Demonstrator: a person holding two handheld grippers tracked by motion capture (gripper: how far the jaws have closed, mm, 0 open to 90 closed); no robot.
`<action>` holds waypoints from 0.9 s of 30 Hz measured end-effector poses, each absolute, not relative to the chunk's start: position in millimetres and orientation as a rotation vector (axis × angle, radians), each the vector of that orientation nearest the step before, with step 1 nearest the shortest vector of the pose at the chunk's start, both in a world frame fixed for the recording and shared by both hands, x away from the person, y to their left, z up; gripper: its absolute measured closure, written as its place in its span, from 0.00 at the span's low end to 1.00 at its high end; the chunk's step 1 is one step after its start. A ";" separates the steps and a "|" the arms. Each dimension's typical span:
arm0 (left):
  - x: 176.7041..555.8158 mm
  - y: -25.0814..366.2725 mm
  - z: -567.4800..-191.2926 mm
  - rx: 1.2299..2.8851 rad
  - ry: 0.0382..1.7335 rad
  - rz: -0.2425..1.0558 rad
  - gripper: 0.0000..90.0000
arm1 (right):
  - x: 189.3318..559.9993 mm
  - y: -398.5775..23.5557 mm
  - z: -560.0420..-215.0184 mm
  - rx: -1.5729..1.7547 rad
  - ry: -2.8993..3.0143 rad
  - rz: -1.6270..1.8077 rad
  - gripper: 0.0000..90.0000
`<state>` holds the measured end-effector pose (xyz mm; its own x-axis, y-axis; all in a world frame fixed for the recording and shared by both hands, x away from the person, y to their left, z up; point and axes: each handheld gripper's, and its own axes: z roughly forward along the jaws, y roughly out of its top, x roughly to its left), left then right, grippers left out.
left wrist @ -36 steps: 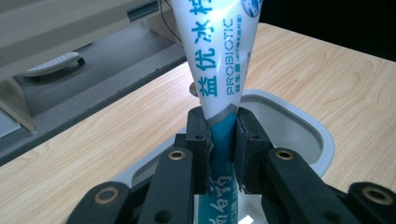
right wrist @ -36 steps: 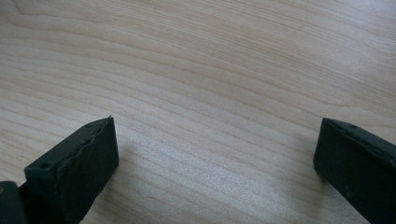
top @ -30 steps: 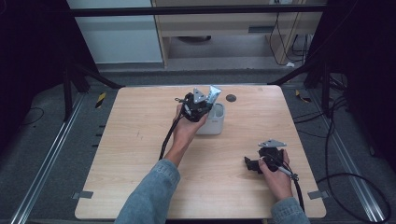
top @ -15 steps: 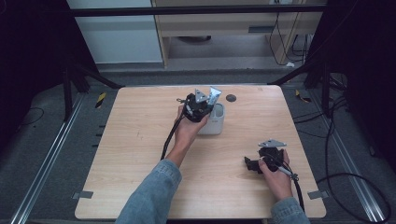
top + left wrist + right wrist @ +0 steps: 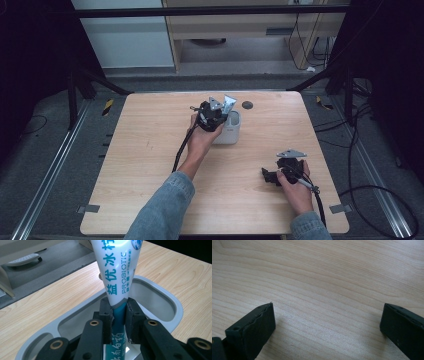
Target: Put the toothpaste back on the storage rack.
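1. The wooden table (image 5: 150,150) is pale, with fine grain.
2. The grey cup (image 5: 160,297) has a smooth oval rim; the left gripper view looks into its hollow.
3. My left gripper (image 5: 117,315) clamps the glossy toothpaste tube (image 5: 117,270), upright over the cup.
4. My right gripper (image 5: 327,322) rests with jaws apart on the wood.

I am seeing bare table (image 5: 324,290) lying ahead of my right hand-held gripper (image 5: 270,176), between its parted jaws. Under my left hand-held gripper (image 5: 117,315), the grey holder's rim (image 5: 172,302) is ringing the toothpaste tube (image 5: 116,272), blocking sideways passage; a dark disc (image 5: 247,105) is sitting just beyond.
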<state>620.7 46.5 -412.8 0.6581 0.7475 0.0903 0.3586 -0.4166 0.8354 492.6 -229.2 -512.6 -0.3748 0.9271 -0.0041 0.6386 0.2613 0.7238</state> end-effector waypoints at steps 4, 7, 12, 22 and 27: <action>620.6 46.7 -412.5 2.026 0.860 0.578 0.85 | 492.6 -229.2 -512.6 1.418 2.107 0.899 0.00; 619.8 46.1 -412.5 2.033 0.850 0.595 0.84 | 492.6 -229.3 -512.6 1.418 2.107 0.897 0.00; 619.5 47.8 -413.3 2.016 0.857 0.595 0.83 | 492.6 -229.1 -512.6 1.420 2.106 0.899 0.00; 618.9 50.1 -411.9 2.009 0.857 0.598 0.81 | 492.6 -229.1 -512.6 1.421 2.106 0.899 0.00; 618.8 49.7 -412.3 2.009 0.858 0.601 0.81 | 492.6 -229.1 -512.6 1.421 2.106 0.899 0.00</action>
